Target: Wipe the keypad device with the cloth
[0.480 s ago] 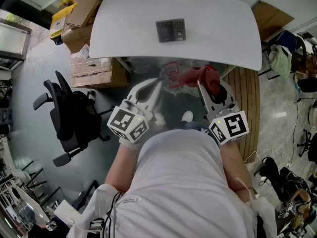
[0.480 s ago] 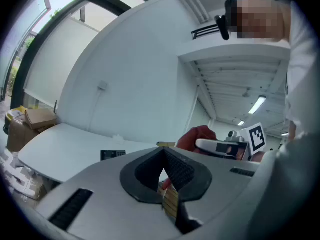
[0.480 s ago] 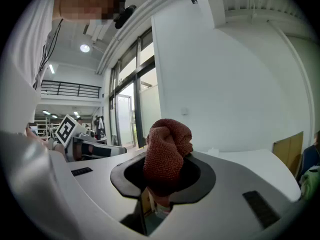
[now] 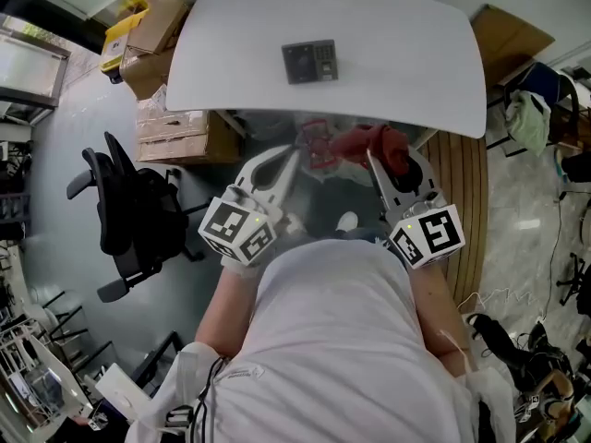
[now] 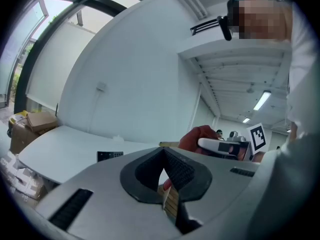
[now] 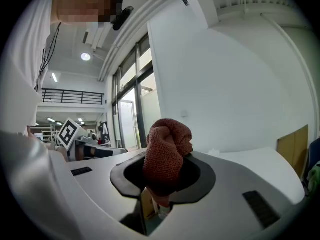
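Red cloth (image 4: 377,144) clamped in right gripper (image 4: 382,161) jaws; left gripper (image 4: 294,159) jaws together, empty. Almost nothing changed: both still before table (image 4: 416,53) edge, keypad device (image 4: 310,61) mid-table, well apart. Wiping not started.

The keypad device (image 4: 309,61) lies on the table (image 4: 406,53), near its middle. Boxes (image 4: 175,135) stand at the table's left, a chair (image 4: 129,212) off its near left corner.
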Demonstrator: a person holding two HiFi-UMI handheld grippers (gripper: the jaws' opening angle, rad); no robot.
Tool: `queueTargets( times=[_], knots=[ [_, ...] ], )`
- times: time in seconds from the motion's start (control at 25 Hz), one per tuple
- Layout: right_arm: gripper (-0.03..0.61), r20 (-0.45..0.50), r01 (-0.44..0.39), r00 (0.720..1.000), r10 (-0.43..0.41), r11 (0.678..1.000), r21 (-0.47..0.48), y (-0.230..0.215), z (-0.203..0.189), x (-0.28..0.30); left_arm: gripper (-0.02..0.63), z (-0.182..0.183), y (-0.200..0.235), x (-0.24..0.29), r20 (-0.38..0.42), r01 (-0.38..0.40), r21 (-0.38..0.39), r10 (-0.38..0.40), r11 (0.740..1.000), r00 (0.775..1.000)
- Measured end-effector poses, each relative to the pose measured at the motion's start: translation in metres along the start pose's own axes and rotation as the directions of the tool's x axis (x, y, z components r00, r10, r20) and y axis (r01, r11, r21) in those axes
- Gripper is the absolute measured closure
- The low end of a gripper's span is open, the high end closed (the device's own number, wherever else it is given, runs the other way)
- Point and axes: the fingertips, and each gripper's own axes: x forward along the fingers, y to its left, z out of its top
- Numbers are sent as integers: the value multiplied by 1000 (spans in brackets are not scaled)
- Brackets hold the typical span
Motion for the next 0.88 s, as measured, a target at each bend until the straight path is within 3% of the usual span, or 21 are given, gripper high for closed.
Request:
queueTargets(
  times=[0.4,0.64,0.88],
  knots=[
    [483,-3,12,1000,-12,997,70,-43,-6,-13,603,-12,-20,30,-23,-40,-2,40,999,999],
    [483,-33,34,999,-31,996,78,-49,-13,16,603,-11,18,36,-26,-52,-33,52,998,998],
    [483,-77,83,994,-80,996,33,-63,-8,73,603,10,71,61,-25,2,-44,-3,999,1000]
  ],
)
